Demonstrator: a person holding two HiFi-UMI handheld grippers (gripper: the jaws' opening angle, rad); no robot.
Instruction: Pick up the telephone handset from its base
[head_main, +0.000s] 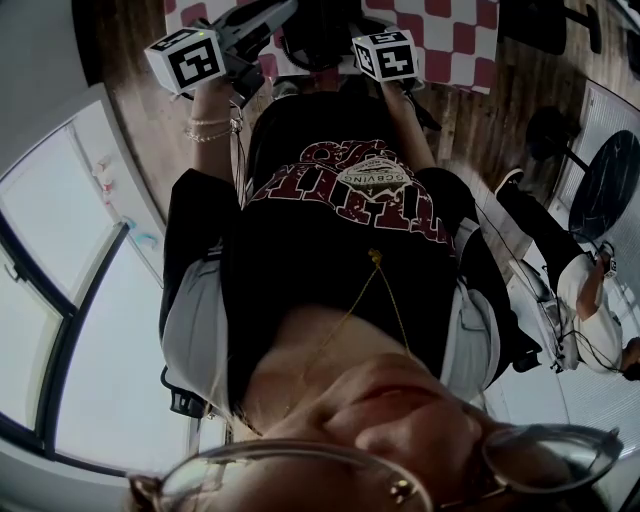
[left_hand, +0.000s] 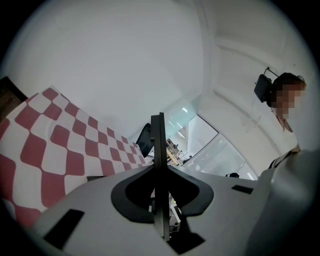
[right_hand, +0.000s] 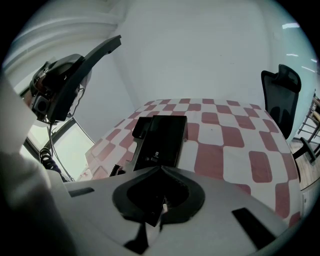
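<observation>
**Right gripper view**
- Table (right_hand: 235, 145): covered with a red-and-white checked cloth.
- Telephone (right_hand: 161, 142): a flat black oblong lying on the table, toward its left side. Its long axis runs from the table's near edge toward the far one, roughly in line with the jaws.
- A narrower black strip at the telephone's far-left side is perhaps the handset (right_hand: 141, 128). It is too dark to tell handset from base for certain, and nothing is raised clear of the table.
- Right gripper (right_hand: 154, 217): the jaws look closed together with nothing between them. They aim steeply down over the table's near edge, with the telephone ahead and below, well apart from the tips.
- Office chair (right_hand: 282, 95): stands beyond the table's far right corner.

**Left gripper view**
- Left gripper (left_hand: 158, 122): the jaws are pressed into one thin blade and hold nothing.
- It aims about level, past the table toward a white wall, with the checked cloth showing only at the left. The telephone does not show here.
- A second person (left_hand: 285, 100) stands off to the right.

**Head view**
- Two marker cubes, left (head_main: 185, 60) and right (head_main: 385, 55), are held side by side at the table's edge.
- The telephone is hidden in this view.

**Containers:** none shows in any view.

**Judgement:** the right gripper is the one facing the telephone. A grasp would need its jaws spread, then closed across the handset's narrow width, square to the long axis.
</observation>
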